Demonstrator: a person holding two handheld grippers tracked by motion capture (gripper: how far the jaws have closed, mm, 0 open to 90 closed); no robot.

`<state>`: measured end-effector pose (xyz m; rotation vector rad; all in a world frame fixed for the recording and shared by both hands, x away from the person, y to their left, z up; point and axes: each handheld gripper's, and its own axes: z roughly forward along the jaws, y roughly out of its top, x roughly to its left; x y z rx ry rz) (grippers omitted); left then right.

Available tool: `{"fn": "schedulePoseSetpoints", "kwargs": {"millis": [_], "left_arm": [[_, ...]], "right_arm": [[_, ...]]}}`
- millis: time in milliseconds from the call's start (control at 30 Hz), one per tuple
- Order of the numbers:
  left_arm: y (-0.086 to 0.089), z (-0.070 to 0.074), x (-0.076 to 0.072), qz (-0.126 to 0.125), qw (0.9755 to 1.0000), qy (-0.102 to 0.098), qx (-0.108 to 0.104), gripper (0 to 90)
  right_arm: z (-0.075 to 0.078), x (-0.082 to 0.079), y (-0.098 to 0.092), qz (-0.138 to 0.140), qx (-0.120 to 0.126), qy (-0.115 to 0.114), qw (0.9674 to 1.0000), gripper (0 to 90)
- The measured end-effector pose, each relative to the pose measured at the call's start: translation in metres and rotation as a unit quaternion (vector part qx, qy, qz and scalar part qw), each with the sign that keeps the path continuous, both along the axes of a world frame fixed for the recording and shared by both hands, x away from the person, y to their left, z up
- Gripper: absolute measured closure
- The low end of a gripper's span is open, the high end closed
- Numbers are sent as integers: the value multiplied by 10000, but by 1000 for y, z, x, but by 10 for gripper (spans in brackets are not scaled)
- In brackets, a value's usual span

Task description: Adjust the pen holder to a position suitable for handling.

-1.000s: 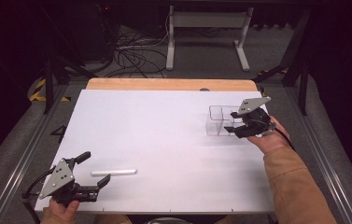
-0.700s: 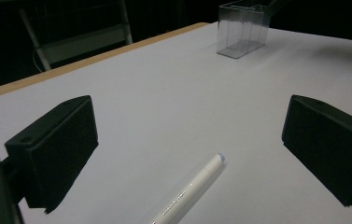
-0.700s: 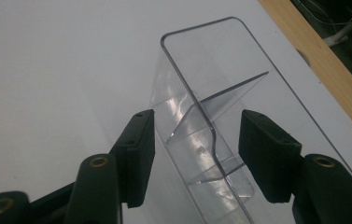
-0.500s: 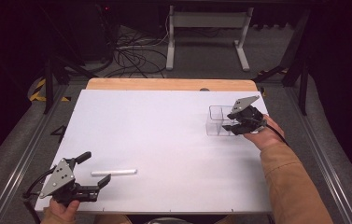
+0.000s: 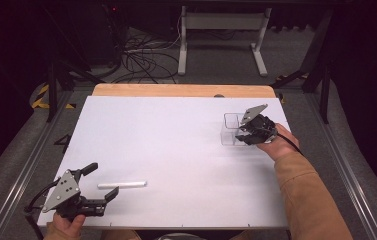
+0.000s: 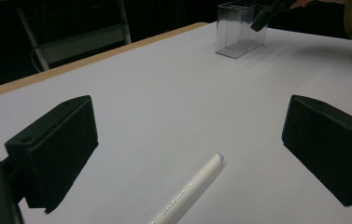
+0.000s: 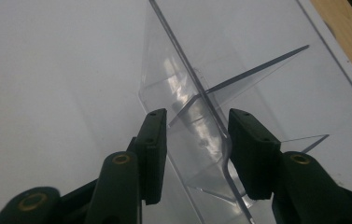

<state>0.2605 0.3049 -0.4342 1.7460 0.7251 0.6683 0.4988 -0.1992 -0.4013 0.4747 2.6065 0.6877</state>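
One white table (image 5: 186, 150) carries everything, and places here are given from it. Since a second ago the right gripper (image 5: 246, 134) has dropped lower onto the box (image 5: 231, 129) near the table's far right edge, and its jaws have just been closing with a wall of the box between them. The left gripper (image 5: 101, 182) and the pen (image 5: 122, 185) lie as they did a second ago.

There is one clear plastic box, standing upright on the table's far right part, well apart from the pen. In the right gripper view its thin wall (image 7: 197, 102) runs up between the two black pads (image 7: 155, 149); one pad looks to lie against the wall, the other stands just beside it with a sliver of gap, so the box is straddled but not yet pinched.

Two grippers are there, one in each hand. The left gripper rests at the table's near left corner, jaws spread wide and holding nothing.

One white pen lies flat on the table near its front left edge, between those spread jaws in the left gripper view (image 6: 187, 191), touching neither.
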Motion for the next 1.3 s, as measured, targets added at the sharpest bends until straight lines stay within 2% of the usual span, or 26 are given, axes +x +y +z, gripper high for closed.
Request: {"fn": "schedulePoseSetpoints", "kwargs": {"millis": [133,167,233,300,333,367,567,633,767,967,1033,1167,1200,1300], "left_arm": [[0,0,0,-9,10000,14,-3,42],[0,0,0,-9,10000,14,-3,42],[0,0,0,-7,10000,13,-7,42],[0,0,1,-6,10000,15,-13,42],[0,0,1,-4,10000,15,-11,42],[0,0,0,-3,10000,17,-17,41],[0,-1,1,0,10000,21,-27,42],[0,0,0,1,10000,16,-18,42],[0,0,0,14,10000,6,-13,42],[0,0,0,7,10000,6,-1,42],[0,0,0,10,10000,4,-1,42],[0,0,0,9,10000,4,1,42],[0,0,0,11,10000,0,3,42],[-1,0,0,16,10000,-1,4,42]], "right_arm": [[-4,-1,4,35,-28,85,10000,606],[-4,0,3,41,-85,20,10000,607],[-4,-1,4,-34,-39,47,10000,620],[-4,0,4,45,-92,58,9999,621],[-4,-1,5,-21,-65,34,10000,652],[-3,-1,4,77,-120,70,9999,660],[-2,-5,3,148,-129,69,9998,706],[-1,-5,3,251,-187,71,9995,722],[1,-9,2,402,-197,37,9990,797],[6,-15,6,603,-296,162,9976,877],[10,-17,7,656,-171,190,9975,877],[21,-25,14,742,94,76,9972,878],[24,-27,17,837,55,75,9964,877],[32,-34,28,964,175,87,9951,876]]}}
